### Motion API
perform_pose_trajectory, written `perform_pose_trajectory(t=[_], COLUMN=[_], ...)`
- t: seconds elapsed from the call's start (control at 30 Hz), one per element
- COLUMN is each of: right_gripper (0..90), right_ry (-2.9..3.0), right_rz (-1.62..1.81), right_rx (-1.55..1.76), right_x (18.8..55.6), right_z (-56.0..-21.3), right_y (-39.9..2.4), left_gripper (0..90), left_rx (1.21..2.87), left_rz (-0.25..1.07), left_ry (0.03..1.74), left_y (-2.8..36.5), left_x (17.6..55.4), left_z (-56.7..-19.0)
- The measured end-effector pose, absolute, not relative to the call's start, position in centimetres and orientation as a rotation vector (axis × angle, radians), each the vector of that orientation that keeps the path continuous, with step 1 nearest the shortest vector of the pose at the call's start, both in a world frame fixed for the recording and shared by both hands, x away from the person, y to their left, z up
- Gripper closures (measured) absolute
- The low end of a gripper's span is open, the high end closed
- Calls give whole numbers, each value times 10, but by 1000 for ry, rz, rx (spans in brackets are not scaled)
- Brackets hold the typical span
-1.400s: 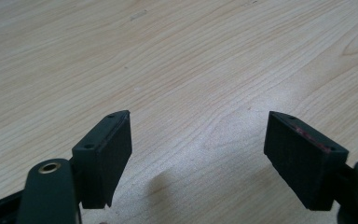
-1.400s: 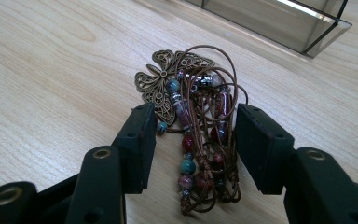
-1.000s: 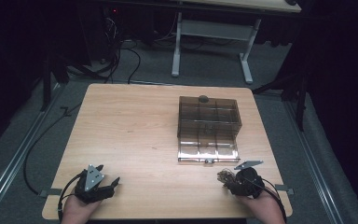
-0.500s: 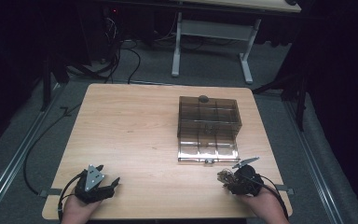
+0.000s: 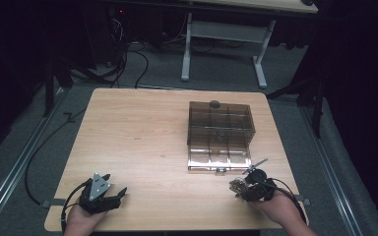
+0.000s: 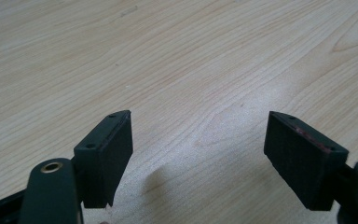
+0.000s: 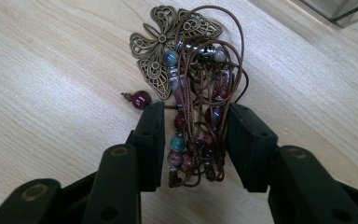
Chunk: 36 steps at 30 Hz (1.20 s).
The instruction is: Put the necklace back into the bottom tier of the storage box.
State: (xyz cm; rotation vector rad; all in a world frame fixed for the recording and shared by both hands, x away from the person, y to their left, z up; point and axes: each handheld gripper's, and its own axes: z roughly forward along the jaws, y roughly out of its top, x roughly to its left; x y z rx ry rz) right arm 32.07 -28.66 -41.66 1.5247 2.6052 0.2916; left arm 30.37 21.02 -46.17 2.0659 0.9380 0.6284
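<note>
A beaded cord necklace (image 7: 196, 116) with a brass butterfly pendant (image 7: 161, 42) lies bunched on the wooden table (image 5: 138, 132) near its front right corner, where it looks like a small heap (image 5: 236, 186). My right gripper (image 7: 195, 109) straddles the bead bundle. Its jaws have just been closing, and the pads stand close on either side without visibly squeezing the cords. In the high view that gripper (image 5: 243, 187) sits in a hand just in front of a clear brown compartment box (image 5: 220, 132). My left gripper (image 5: 115, 183) rests at the front left, open over bare wood (image 6: 198, 116).
The compartment box has its lid down and a small dark knob (image 5: 215, 103) at its far edge. One box corner (image 7: 340, 11) shows in the right gripper view. Cables trail off the table's front corners. A desk frame (image 5: 224, 44) stands on the floor beyond.
The right gripper has tipped and shifted slightly over the necklace. The left gripper has stayed where it was.
</note>
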Motion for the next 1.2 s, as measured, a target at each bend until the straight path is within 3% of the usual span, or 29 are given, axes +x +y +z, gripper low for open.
perform_pose_trajectory(t=[0.57,0.83,1.2], right_gripper=[642,722,726], right_ry=[2755,2757,2756], right_rz=[14,5,59], right_rx=[1475,1482,1486], right_x=[349,351,349], right_z=[-414,-414,-408], right_y=[-273,-275,-278], left_gripper=[240,240,240], left_rx=[2080,2074,2071], left_rz=[622,619,624], left_ry=[916,918,922], left_y=[210,210,211], left_x=[303,303,303], left_z=[-462,-462,-461])
